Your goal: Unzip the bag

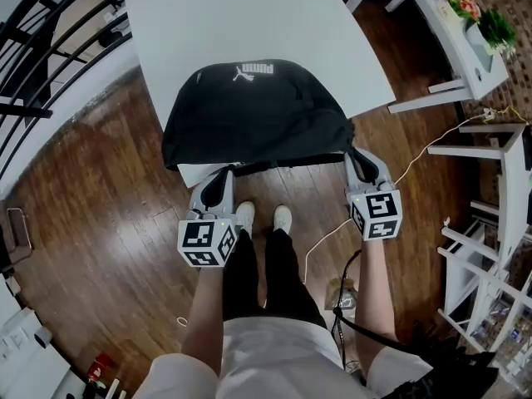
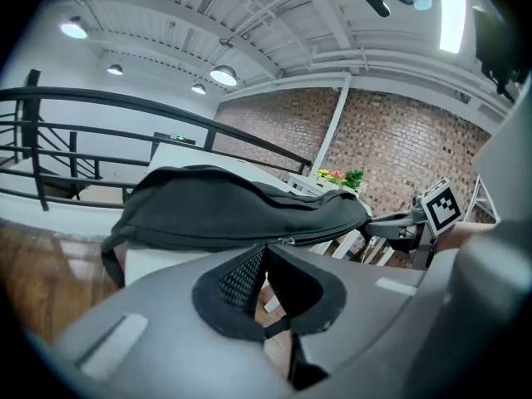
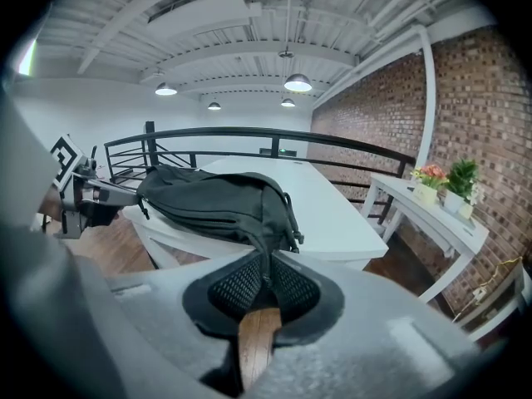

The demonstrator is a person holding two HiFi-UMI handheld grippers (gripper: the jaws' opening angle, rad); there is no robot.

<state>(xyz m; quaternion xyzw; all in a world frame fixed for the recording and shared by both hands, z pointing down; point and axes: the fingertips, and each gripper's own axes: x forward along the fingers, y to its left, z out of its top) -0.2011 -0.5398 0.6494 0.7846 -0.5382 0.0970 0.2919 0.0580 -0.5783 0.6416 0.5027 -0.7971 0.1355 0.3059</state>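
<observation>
1. Nearest us, the left gripper (image 1: 225,176) has its jaws pressed together on the zipper pull (image 2: 287,241), at the near-left corner of the bag (image 1: 258,110).
2. The right gripper (image 1: 358,160) is clamped on a fold of the bag's black fabric at its near-right corner, with only the cloth parting its jaws.
3. Between the two, the bag lies flat across the near edge of the white table (image 1: 249,15), its front rim hanging slightly over.
4. We judge it soft, limp and light. The fabric will bunch and slide toward a pull unless anchored, so the right grip should serve as the brace.
5. The pull looks small and likely slippery, so we would pinch it close to the slider and draw along the zipper line, never upward.
6. Beyond, the bag's domed back rises toward the table's middle.
</observation>
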